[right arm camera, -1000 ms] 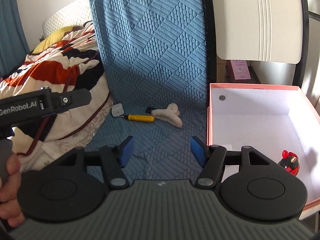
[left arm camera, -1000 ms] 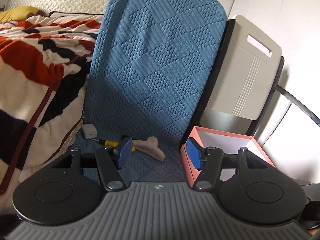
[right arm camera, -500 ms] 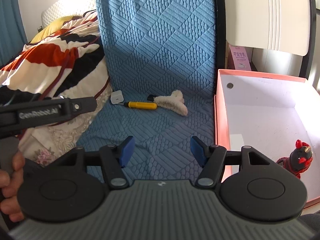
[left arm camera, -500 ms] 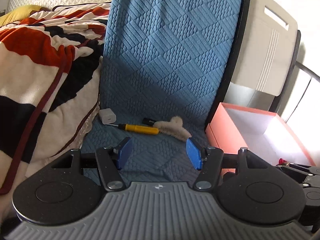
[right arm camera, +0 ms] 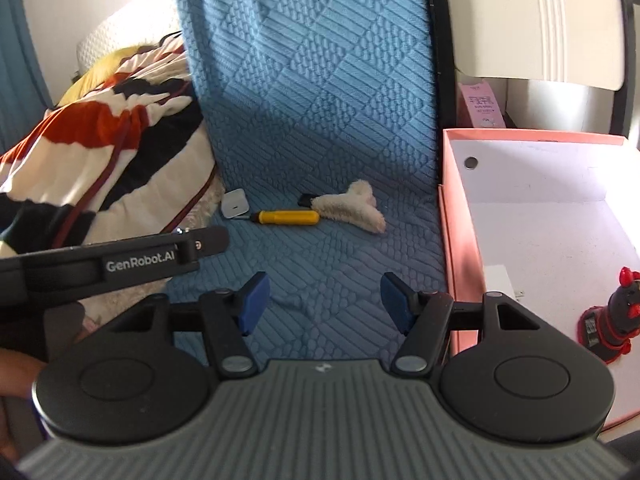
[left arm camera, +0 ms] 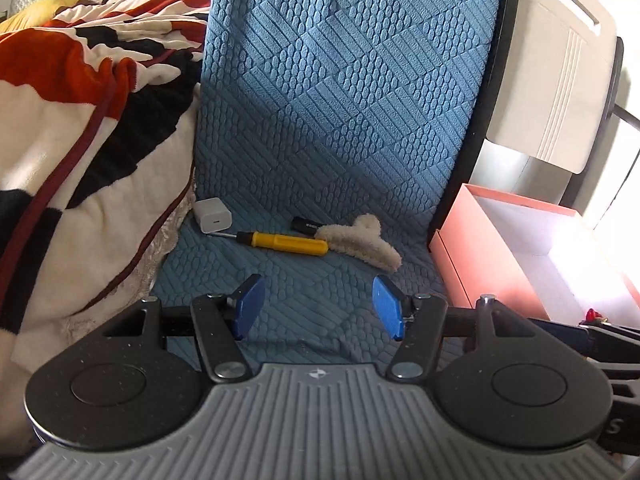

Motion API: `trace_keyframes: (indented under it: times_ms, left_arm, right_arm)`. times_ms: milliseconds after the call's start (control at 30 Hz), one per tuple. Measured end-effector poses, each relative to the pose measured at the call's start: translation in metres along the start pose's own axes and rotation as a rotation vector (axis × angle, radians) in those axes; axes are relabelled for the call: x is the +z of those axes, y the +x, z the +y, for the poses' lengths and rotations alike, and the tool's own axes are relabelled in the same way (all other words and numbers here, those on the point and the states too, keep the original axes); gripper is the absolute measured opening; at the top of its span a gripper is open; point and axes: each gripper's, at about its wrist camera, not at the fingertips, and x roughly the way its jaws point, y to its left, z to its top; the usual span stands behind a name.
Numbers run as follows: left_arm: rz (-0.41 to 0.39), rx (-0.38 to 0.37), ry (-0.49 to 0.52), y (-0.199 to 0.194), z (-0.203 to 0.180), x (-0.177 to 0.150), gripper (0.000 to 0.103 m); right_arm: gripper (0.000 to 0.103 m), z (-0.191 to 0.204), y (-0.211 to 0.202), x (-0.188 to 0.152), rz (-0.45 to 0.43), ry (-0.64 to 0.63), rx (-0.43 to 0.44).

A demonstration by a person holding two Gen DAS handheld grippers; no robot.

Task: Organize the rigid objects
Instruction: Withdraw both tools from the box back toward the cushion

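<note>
1. Nearest the cameras, the left gripper [left arm camera: 318, 306] and the right gripper [right arm camera: 322, 302] both have their blue pads spread apart, with only the blue quilted mat [left arm camera: 340, 120] showing between them; neither holds anything.
2. At the left edge of the right wrist view, part of a hand [right arm camera: 16, 364] is cut off by the frame, under a black bar of the other gripper.
3. Further out on the mat lie four things in a row: a white charger block [left arm camera: 213, 215], touching or just beside it the metal tip of a yellow-handled screwdriver [left arm camera: 286, 243], then a fuzzy cream hair claw [left arm camera: 360, 242].
4. A small black object [left arm camera: 306, 225] is half hidden behind the claw; it may be a USB stick, but it is too small to tell.
5. Right of the mat stands an open pink box [right arm camera: 460, 240], white inside, its near corner hidden by the gripper body. A red-and-black figurine [right arm camera: 616, 314] stands in it.
6. Left of the mat, a striped blanket [left arm camera: 80, 120] is heaped.
</note>
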Motion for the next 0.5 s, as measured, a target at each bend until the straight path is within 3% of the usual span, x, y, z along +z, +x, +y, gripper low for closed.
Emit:
trace_keyframes:
  times_ms: [300, 500]
  left_arm:
    - [0.129, -0.073, -0.094, 0.057, 0.011, 0.009, 0.066]
    - [0.170, -0.089, -0.132, 0.090, 0.016, 0.017, 0.066]
  right_arm:
    - [0.064, 0.006, 0.020, 0.009, 0.045, -0.065, -0.004]
    - [0.064, 0.009, 0.042, 0.016, 0.071, -0.109, -0.007]
